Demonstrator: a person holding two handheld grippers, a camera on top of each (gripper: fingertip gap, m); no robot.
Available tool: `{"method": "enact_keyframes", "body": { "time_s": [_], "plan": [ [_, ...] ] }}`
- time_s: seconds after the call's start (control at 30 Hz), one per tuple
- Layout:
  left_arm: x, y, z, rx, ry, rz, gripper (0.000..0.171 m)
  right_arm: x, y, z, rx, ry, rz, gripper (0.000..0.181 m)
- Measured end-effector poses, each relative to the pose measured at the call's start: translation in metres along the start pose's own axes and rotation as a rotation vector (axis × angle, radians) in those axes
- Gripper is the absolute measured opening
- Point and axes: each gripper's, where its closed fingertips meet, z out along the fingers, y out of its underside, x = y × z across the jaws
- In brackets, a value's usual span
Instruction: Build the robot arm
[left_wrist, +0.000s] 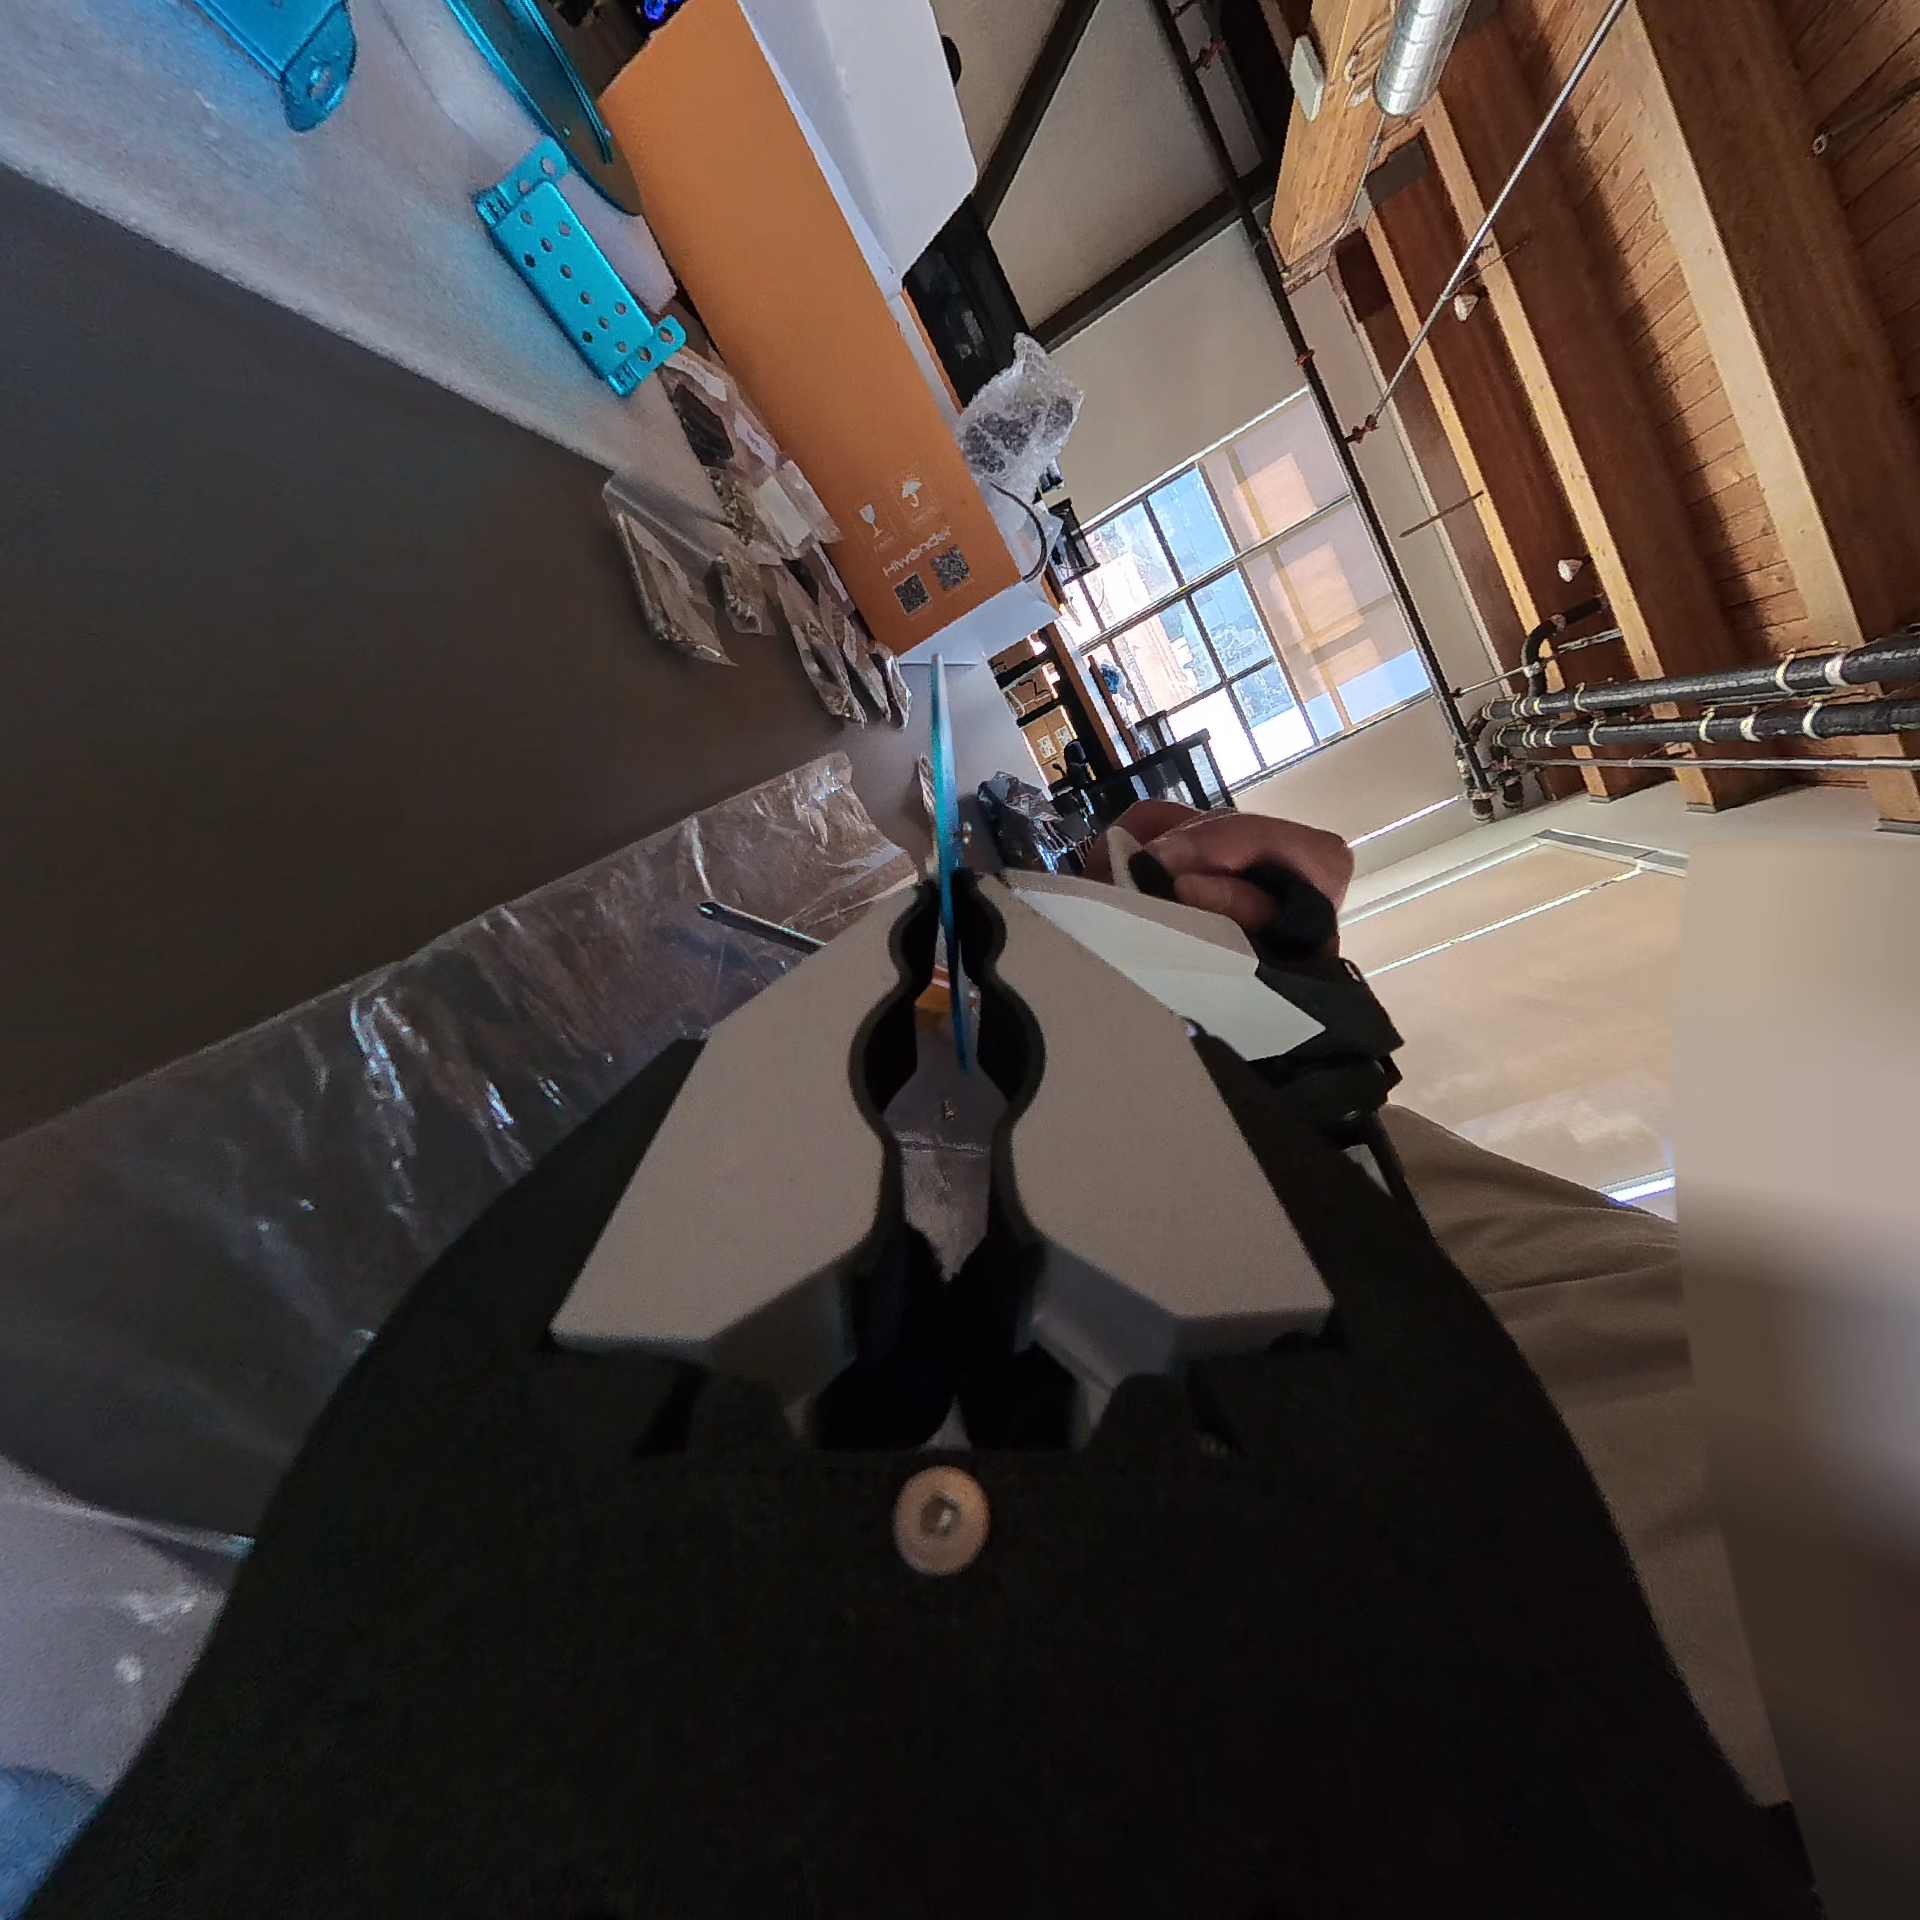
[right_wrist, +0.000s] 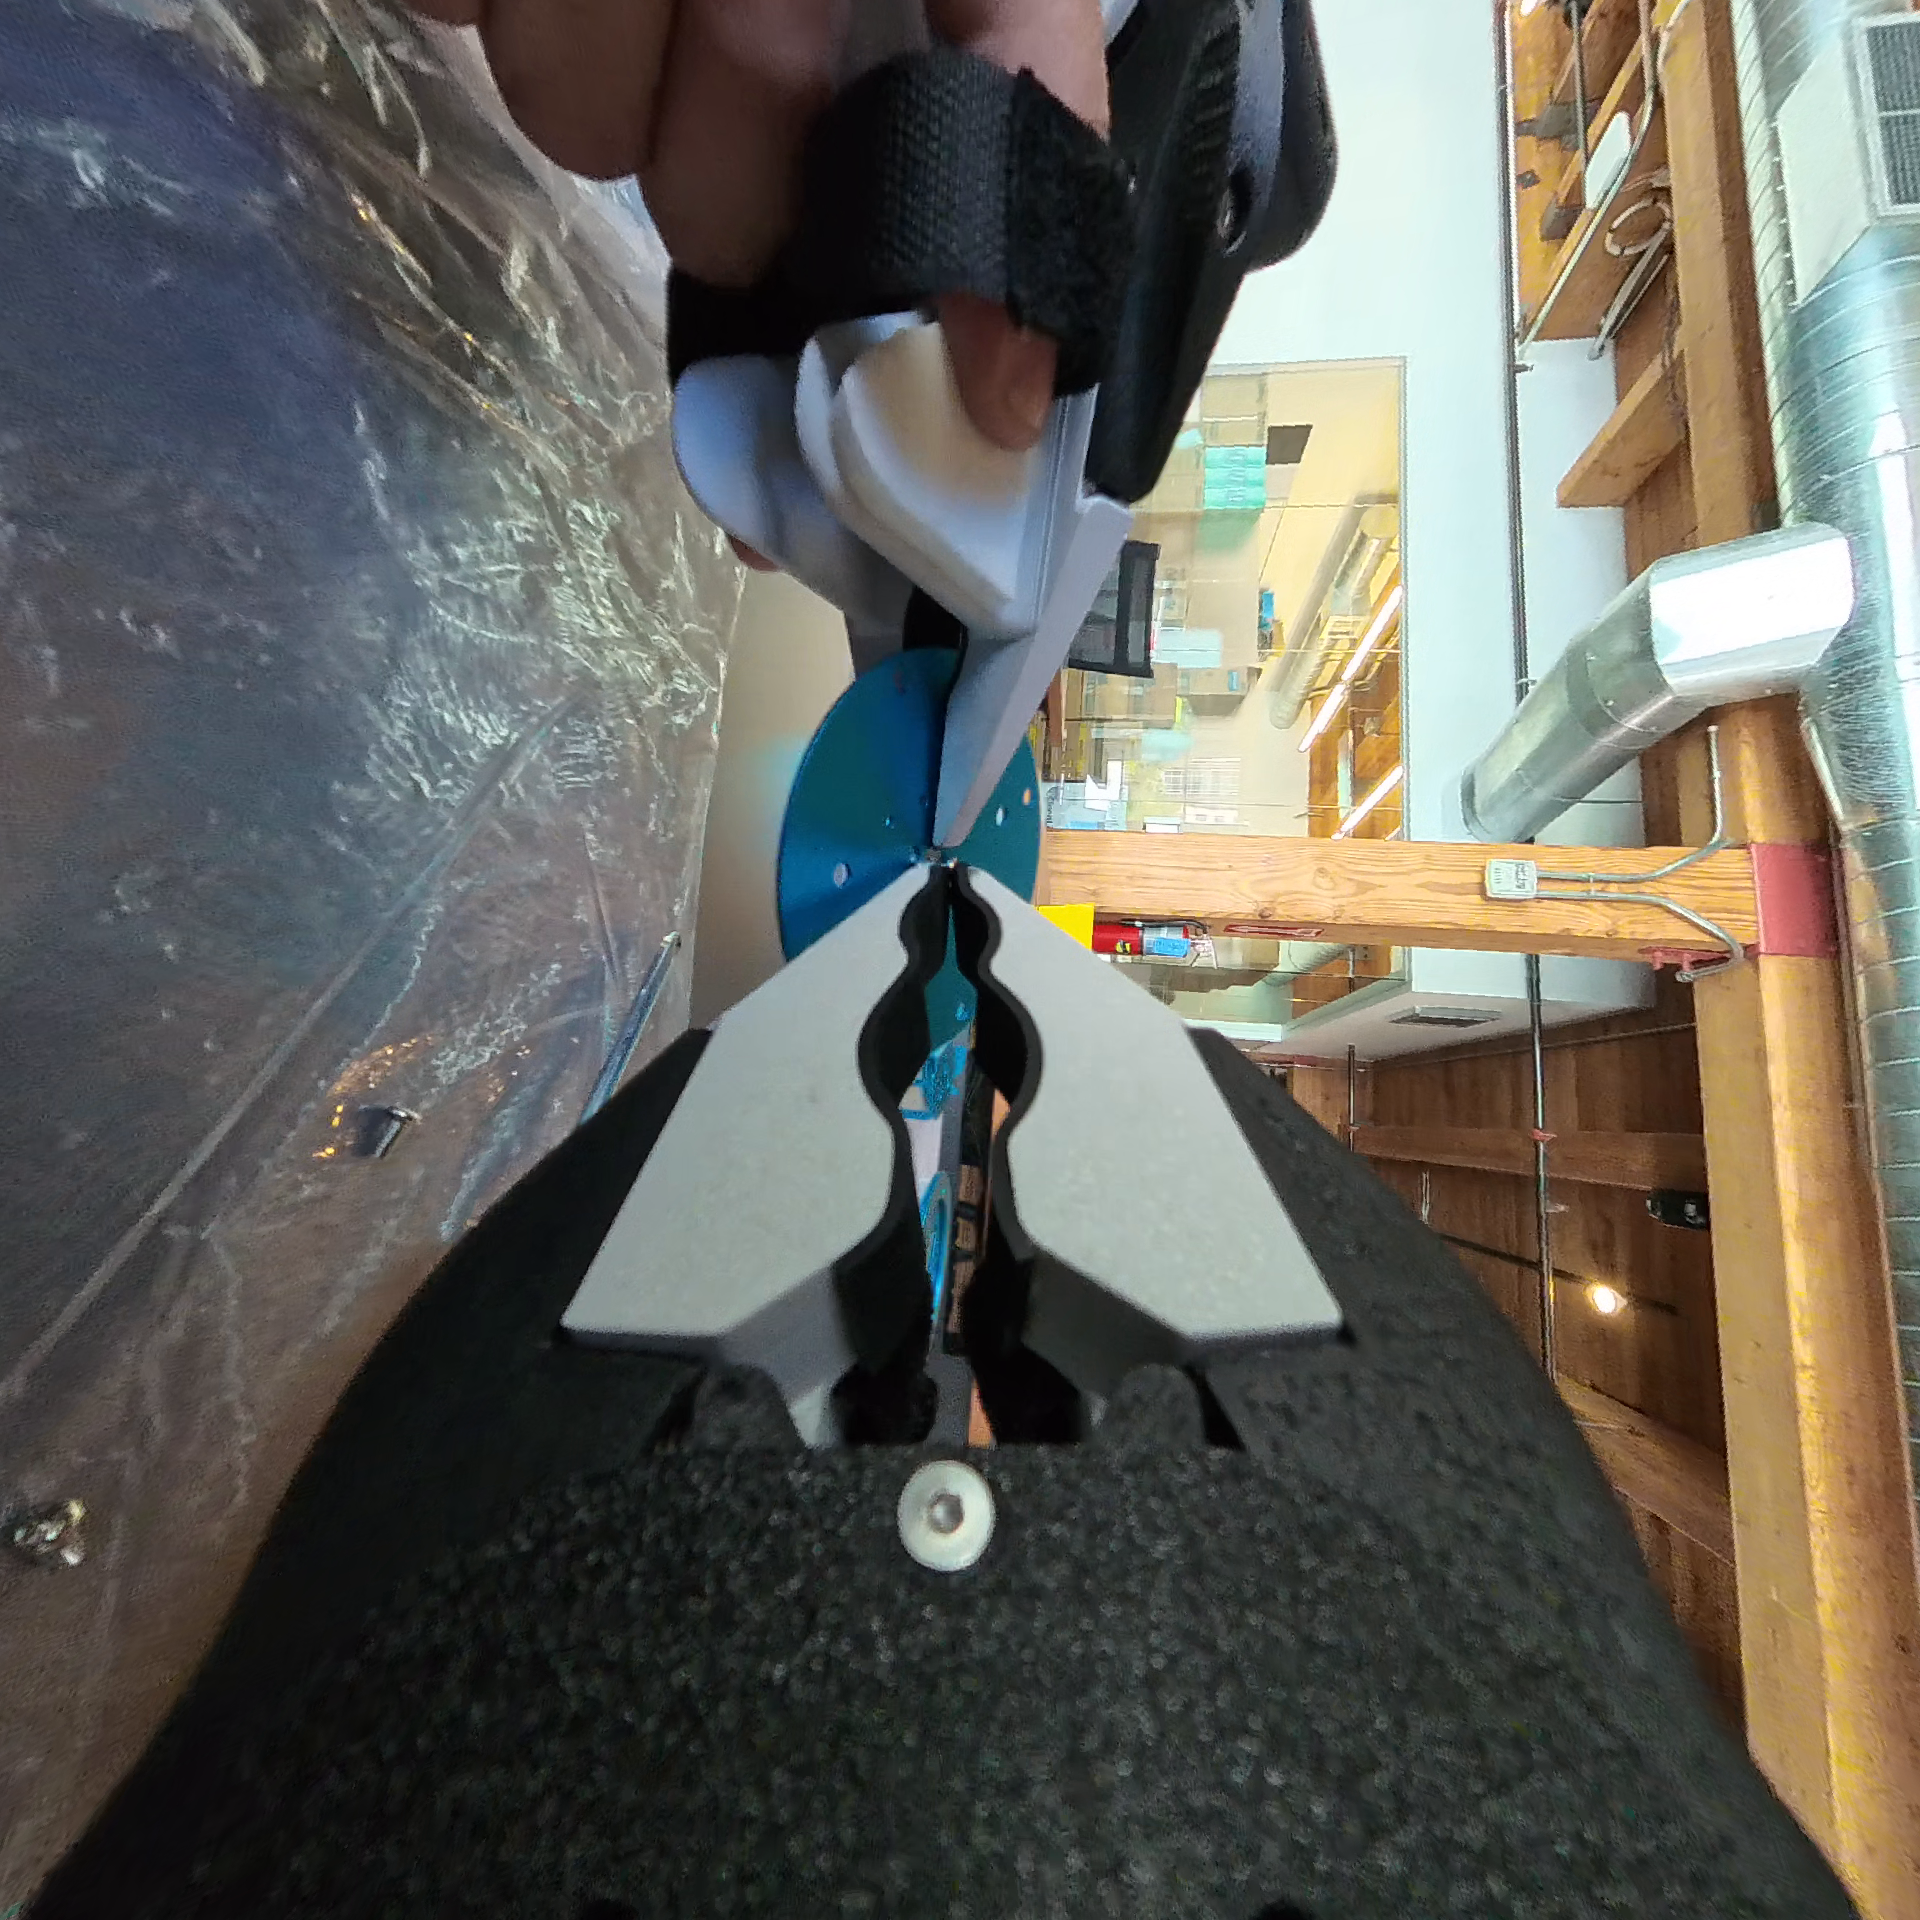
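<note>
I am holding a thin blue disc (left_wrist: 948, 831) edge-on in my left tool (left_wrist: 951, 883), its fingers pinching the plate near the tips. My right tool (right_wrist: 948, 878) is nearly closed at the disc's (right_wrist: 883, 790) face, seemingly gripping a tiny screw I cannot make out clearly. Below, clear plastic wrap (left_wrist: 416, 1039) is lying on the bench (left_wrist: 260, 582), beside an orange box (left_wrist: 790, 343) and a perforated blue bracket (left_wrist: 577, 281).

A round blue metal disc (left_wrist: 948, 831), drilled with small holes, stands on edge above the table, pinched at its rim by the left gripper (left_wrist: 951, 883)
</note>
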Motion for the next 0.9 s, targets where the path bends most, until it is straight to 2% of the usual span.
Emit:
{"method": "enact_keyframes", "body": {
  "time_s": [0.43, 0.6, 0.9],
  "plan": [
    [-0.004, 0.001, 0.000, -0.006, -0.011, -0.030, 0.003, -0.006, -0.001, 0.002, -0.049, -0.037, -0.034, 0.000],
    [-0.005, 0.000, 0.000, -0.002, -0.021, -0.020, 0.003, -0.015, -0.007, -0.002, -0.067, -0.157, 0.060, 0.000],
    [-0.003, 0.002, 0.001, -0.014, -0.019, -0.002, 0.004, -0.012, -0.005, -0.003, -0.066, -0.202, 0.133, 0.000]
  ]
}}
